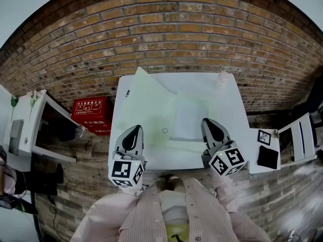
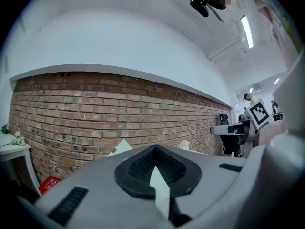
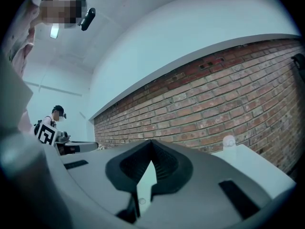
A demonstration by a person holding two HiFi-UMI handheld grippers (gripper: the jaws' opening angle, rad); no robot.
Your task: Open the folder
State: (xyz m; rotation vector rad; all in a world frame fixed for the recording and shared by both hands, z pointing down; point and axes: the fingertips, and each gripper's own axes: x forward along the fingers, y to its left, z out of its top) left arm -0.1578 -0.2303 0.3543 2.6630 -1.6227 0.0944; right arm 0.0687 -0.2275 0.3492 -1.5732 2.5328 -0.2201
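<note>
Left gripper view and right gripper view tell the same story: the jaws of the left gripper [image 2: 153, 147] and of the right gripper [image 3: 151, 141] are seen pressed together at their tips, with nothing clamped between them. Both are held over the near edge of a white table [image 1: 232, 110], well apart and pointed toward the brick wall [image 1: 166, 34]. Between them, the pale green translucent folder [image 1: 151, 110] is spread on the tabletop, one corner raised at the far left. A small white object [image 1: 222, 77] is set at the table's far right corner, and a red box [image 1: 92, 114] is seen on the floor at the left.
</note>
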